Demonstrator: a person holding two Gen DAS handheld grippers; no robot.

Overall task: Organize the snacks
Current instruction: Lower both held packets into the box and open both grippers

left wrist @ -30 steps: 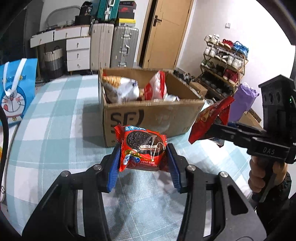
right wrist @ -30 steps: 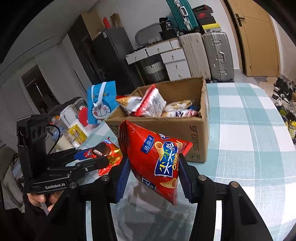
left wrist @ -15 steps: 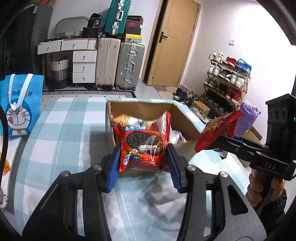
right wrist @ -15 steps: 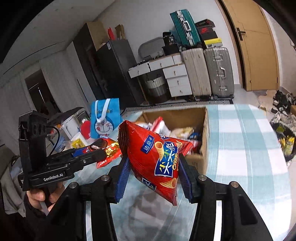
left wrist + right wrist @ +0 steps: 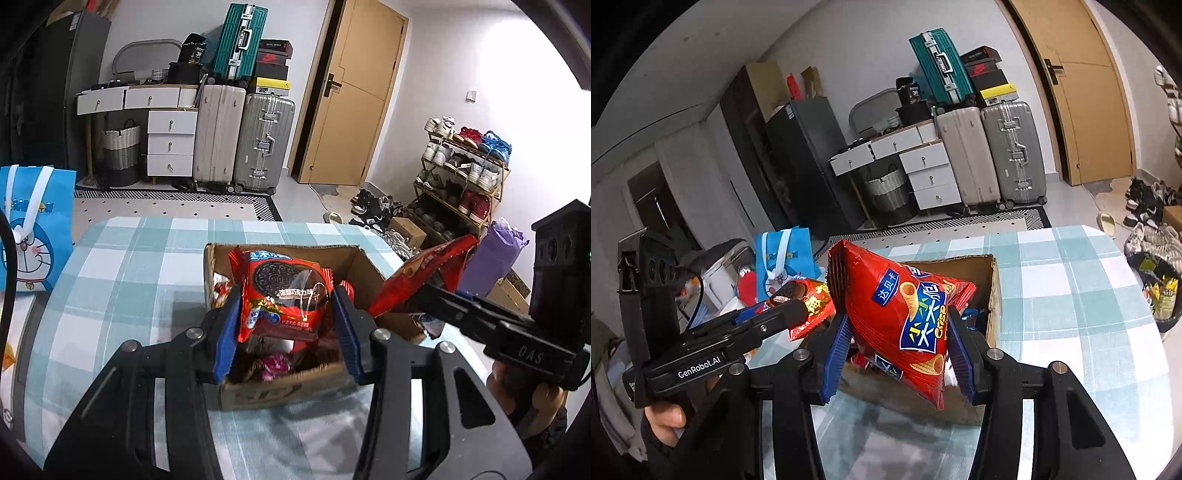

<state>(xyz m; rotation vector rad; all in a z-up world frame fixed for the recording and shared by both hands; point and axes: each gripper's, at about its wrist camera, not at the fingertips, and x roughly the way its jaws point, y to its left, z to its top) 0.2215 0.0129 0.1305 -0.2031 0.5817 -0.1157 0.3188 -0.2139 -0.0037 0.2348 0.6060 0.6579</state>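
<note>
Landmark: open cardboard box (image 5: 291,391) on checked tablecloth (image 5: 122,266), snack packets inside.
Left gripper (image 5: 286,325): blue pads clamped on red cookie packet (image 5: 284,295), held above box opening.
Right gripper (image 5: 897,343): pads clamped on red cone-crisps bag (image 5: 905,314), held over near edge of box.
Beyond box: suitcases (image 5: 243,140), white drawers (image 5: 170,142), shoe rack (image 5: 461,173).
Left of box: blue cartoon bag (image 5: 33,229).

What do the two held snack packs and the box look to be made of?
Cookie pack and cone-crisp bag: glossy plastic film, by the look; both show sheen, crinkles and crimped seams. Box: plain brown corrugated cardboard, matte, with a rough cut rim and printed lettering.
</note>
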